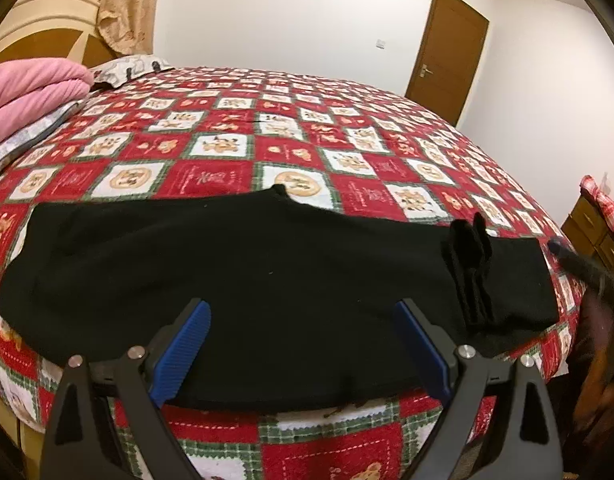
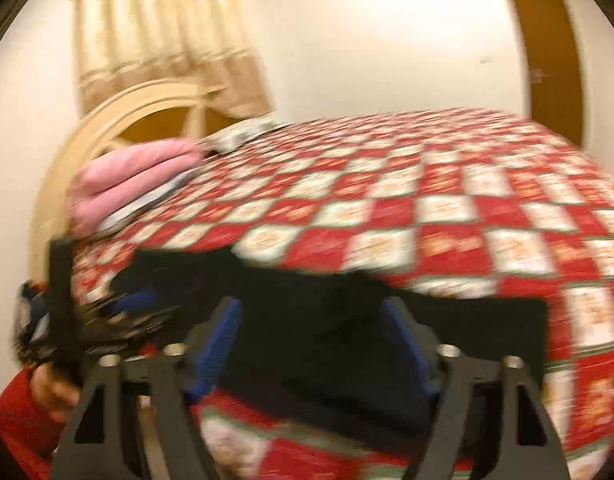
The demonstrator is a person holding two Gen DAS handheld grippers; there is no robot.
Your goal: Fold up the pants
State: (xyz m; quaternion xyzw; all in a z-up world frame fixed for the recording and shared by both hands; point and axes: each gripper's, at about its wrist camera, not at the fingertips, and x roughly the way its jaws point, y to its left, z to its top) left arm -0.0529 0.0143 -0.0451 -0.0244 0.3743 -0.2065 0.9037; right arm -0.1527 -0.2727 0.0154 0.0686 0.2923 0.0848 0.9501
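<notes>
Left tongs (image 1: 301, 308): jaws wide apart, nothing held, poised over black pants (image 1: 243, 264); contact can't be told. Right tongs (image 2: 313, 312): jaws apart, empty, above same pants (image 2: 347, 320); view blurred. Pants: spread flat across near edge of bed w/ red-white check quilt (image 1: 307, 136), small bunched fold (image 1: 469, 264) toward right end. Quilt squares carry print, unreadable. Pink blanket (image 1: 31, 92) at headboard end.
</notes>
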